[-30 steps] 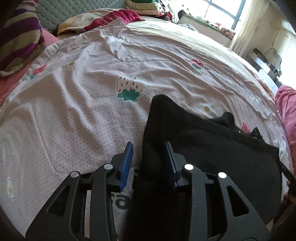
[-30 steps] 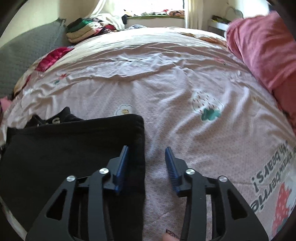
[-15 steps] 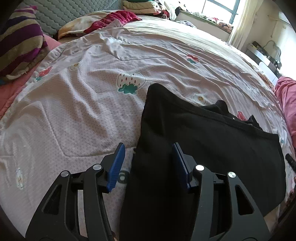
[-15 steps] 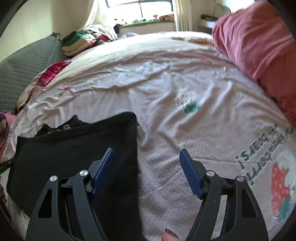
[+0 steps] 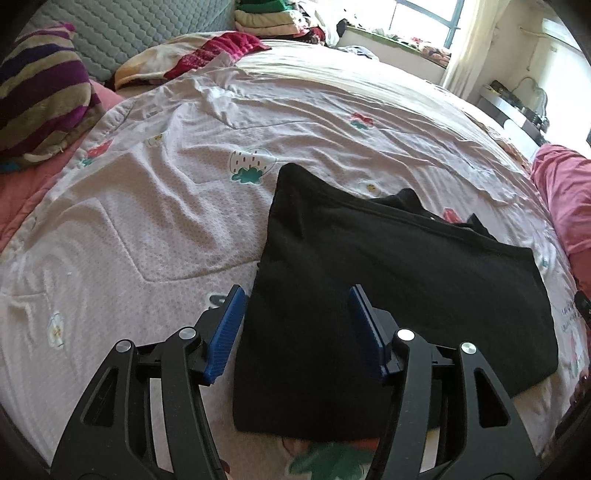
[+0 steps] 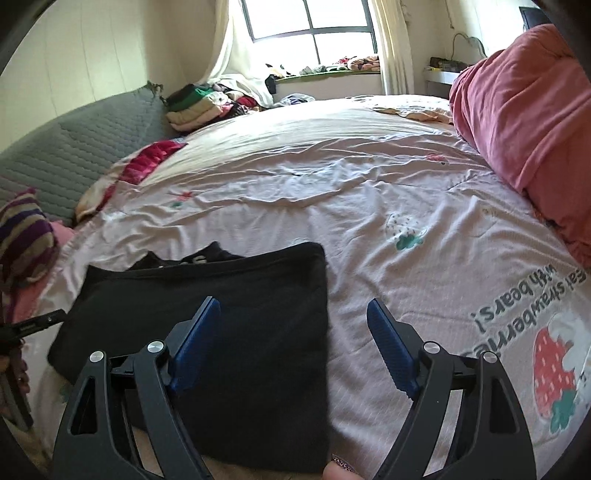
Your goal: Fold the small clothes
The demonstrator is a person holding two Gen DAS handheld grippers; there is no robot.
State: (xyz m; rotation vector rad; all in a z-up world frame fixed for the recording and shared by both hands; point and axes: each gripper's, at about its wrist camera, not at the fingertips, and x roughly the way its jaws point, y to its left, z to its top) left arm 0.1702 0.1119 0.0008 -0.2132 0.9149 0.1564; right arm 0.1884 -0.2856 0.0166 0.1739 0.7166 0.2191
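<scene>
A black garment [image 5: 388,280] lies folded flat on the pink strawberry-print bedspread [image 5: 155,206], with a bunched black part at its far edge. My left gripper [image 5: 295,325] is open and empty, raised above the garment's left edge. In the right wrist view the same garment [image 6: 236,317] lies at lower left. My right gripper [image 6: 291,343] is open and empty above the garment's right edge, its left finger over the cloth and its right finger over the bedspread [image 6: 369,206].
A striped pillow [image 5: 40,99] and grey quilted headboard [image 5: 140,33] are at left. A pink duvet roll [image 6: 524,122] lies at right. Stacked folded clothes [image 6: 199,107] sit by the window. The left gripper's tip [image 6: 37,323] shows at the left edge.
Both grippers opened wider, let go of the black garment's edges and pulled back and up. The garment now lies flat on the bed.
</scene>
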